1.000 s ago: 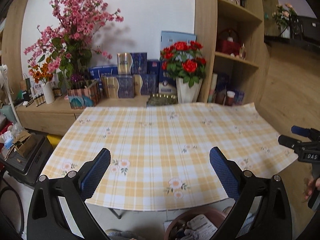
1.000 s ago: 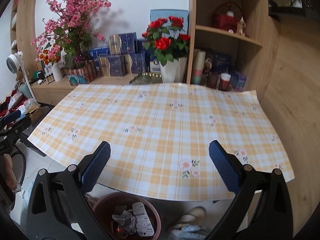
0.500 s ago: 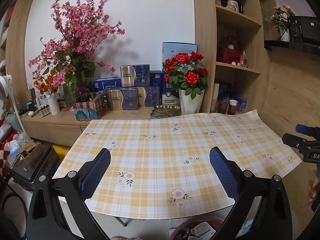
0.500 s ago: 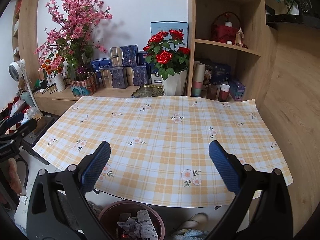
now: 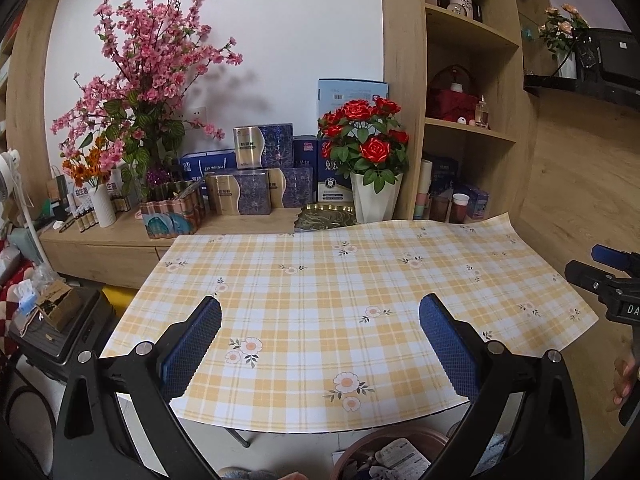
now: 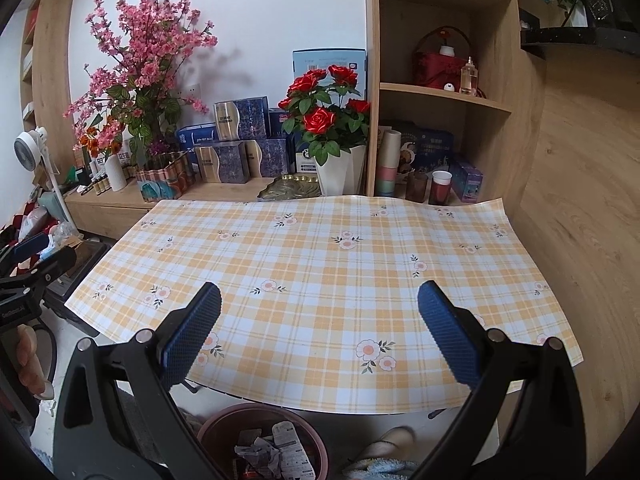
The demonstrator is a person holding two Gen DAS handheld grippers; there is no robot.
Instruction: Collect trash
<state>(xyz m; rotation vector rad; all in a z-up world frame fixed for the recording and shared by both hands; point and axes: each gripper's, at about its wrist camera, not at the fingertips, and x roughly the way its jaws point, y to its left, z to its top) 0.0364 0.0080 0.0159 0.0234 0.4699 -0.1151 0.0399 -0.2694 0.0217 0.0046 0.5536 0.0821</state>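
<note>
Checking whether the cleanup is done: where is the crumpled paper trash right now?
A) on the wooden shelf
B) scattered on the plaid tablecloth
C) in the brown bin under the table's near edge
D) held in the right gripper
C: the crumpled paper trash lies inside the brown bin, while the plaid tablecloth carries none.

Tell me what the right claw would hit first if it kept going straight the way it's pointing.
Most likely the checked tablecloth: the open right claw points out over it, with nothing lying on it. Depth is unclear, so it could instead skim above toward the rose pot.
</note>
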